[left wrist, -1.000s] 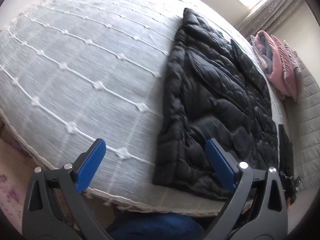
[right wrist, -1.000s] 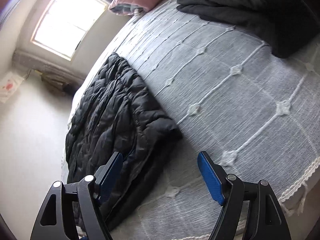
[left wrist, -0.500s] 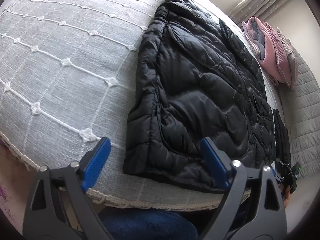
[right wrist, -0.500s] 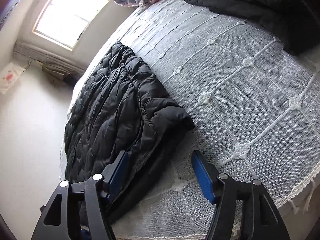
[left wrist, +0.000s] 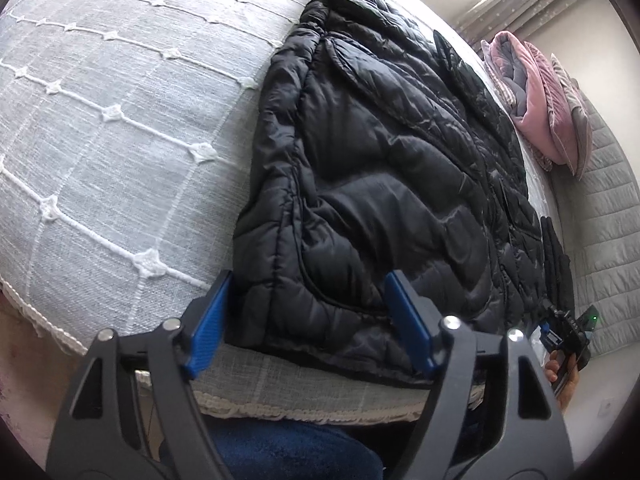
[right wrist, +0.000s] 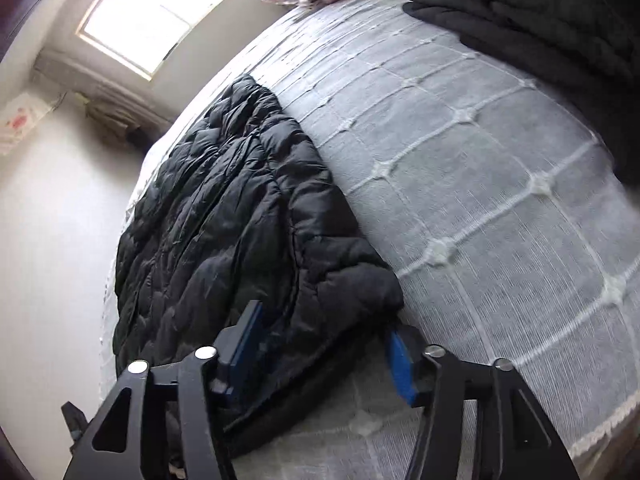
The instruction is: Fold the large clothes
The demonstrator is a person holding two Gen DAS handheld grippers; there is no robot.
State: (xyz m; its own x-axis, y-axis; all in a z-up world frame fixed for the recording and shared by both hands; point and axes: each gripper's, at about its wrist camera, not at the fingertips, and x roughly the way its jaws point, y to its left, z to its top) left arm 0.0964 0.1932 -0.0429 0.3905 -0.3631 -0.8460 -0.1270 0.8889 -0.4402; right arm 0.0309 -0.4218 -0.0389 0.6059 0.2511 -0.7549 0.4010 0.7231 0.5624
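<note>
A black quilted puffer jacket (left wrist: 400,160) lies flat on a grey-white bedspread (left wrist: 120,140). My left gripper (left wrist: 308,320) straddles the jacket's near left corner. Its jaws are closing, the corner lies between the blue pads, and no squeeze shows. In the right wrist view the same jacket (right wrist: 224,220) runs away to the upper left. My right gripper (right wrist: 324,352) straddles its other near corner. Those jaws are closing too, with one pad over the jacket and the other beside the corner tip. The right gripper (left wrist: 564,328), held in a hand, also shows at the left view's far right.
Folded pink blankets (left wrist: 536,108) lie at the head of the bed by a grey quilted panel (left wrist: 600,220). A stack of folded black clothes (right wrist: 540,12) sits on the bedspread (right wrist: 480,160) at top right. The bed's fringed edge runs just under both grippers. A window (right wrist: 160,12) lights the far wall.
Both grippers have come in to the jacket's near edge, so its two corners now lie between the pads. Both pairs of jaws have narrowed.
</note>
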